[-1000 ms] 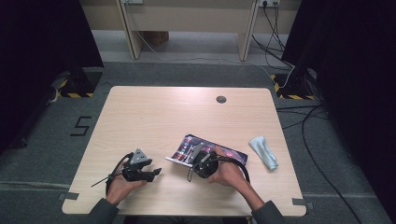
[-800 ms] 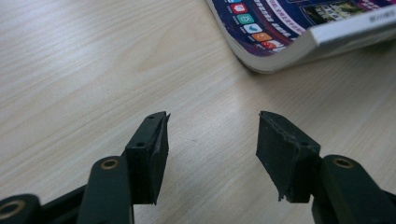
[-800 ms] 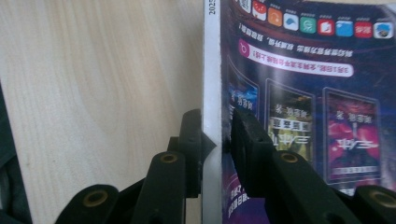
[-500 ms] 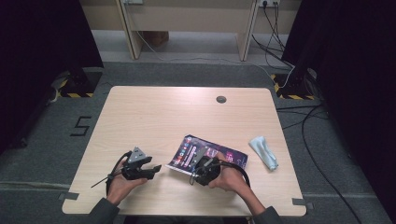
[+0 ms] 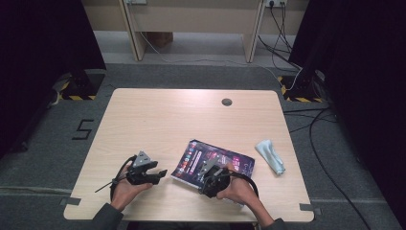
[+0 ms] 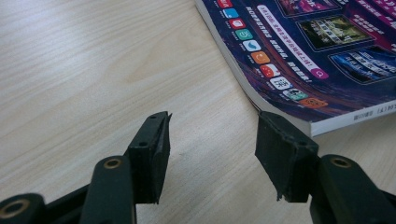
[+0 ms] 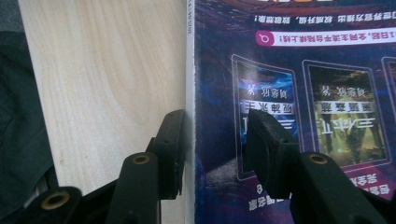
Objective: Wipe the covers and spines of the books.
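Right tongs are down over the near edge of the glossy dark purple paperback book, which lies flat on the pale wooden tabletop, toward the front and a little right of centre. In the right gripper view the jaws stand part open and straddle the book's white edge: one jaw on bare wood just outside it, the other over the printed cover. Nothing is pinched yet, as far as I can judge.

Left tongs hang low over the tabletop, jaws wide open and empty. In the left gripper view the book's corner sits at about one o'clock, just beyond the far jaw, near but apart.

From above, the book's long axis runs roughly from ten o'clock to four o'clock, slanted across the tabletop. The right hand is clearly the nearer one, already on the book; the left waits just off its nine o'clock end. So any lift looks to turn on that right-hand edge.

A crumpled pale blue cloth lies at three o'clock of the book, apart from it.
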Action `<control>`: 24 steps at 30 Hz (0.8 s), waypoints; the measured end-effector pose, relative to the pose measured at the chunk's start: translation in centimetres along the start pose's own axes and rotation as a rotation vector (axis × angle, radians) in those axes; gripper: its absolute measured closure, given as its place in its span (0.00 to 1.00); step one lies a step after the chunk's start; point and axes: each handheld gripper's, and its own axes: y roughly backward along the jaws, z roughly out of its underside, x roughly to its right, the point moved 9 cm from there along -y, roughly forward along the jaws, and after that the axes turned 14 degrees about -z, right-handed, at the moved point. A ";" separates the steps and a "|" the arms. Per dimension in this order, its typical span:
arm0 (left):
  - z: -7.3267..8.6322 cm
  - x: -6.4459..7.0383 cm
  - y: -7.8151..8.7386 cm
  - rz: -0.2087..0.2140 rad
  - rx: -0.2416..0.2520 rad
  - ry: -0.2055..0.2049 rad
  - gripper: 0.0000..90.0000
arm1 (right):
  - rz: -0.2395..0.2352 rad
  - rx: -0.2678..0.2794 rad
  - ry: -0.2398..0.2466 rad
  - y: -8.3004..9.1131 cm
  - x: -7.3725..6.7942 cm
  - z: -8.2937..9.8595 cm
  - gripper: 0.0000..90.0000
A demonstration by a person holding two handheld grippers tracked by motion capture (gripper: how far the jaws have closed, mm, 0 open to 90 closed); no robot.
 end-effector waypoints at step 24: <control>-0.6 3.2 -0.6 0.078 0.010 -0.049 0.50 | 0.243 0.126 -0.307 5.0 4.6 6.4 0.45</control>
